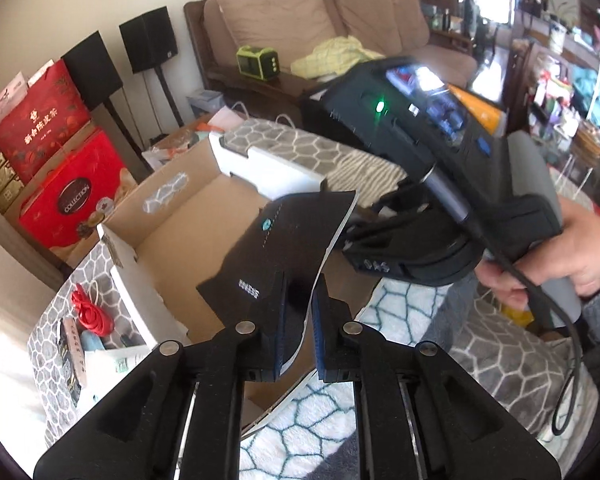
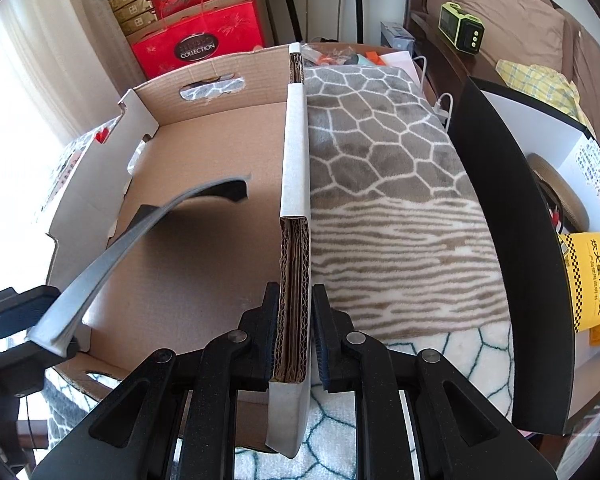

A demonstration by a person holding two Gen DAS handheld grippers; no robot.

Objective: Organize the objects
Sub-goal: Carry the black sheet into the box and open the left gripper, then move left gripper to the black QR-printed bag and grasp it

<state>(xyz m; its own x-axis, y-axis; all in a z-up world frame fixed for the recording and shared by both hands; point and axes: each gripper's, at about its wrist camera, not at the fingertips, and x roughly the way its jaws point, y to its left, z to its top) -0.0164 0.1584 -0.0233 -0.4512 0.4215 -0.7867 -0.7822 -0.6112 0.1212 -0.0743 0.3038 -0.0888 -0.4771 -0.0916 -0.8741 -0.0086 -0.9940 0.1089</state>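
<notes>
Over the open brown cardboard box (image 2: 204,200), the left gripper (image 1: 298,308) pinches a thin black booklet (image 1: 284,236) by one edge, so it droops. The right gripper (image 2: 294,320) is clamped on the box's white-faced side wall (image 2: 296,152). Such a shallow edge grip could let the booklet slip or fold; tugging the wall could drag the box across the grey patterned blanket (image 2: 380,168).
</notes>
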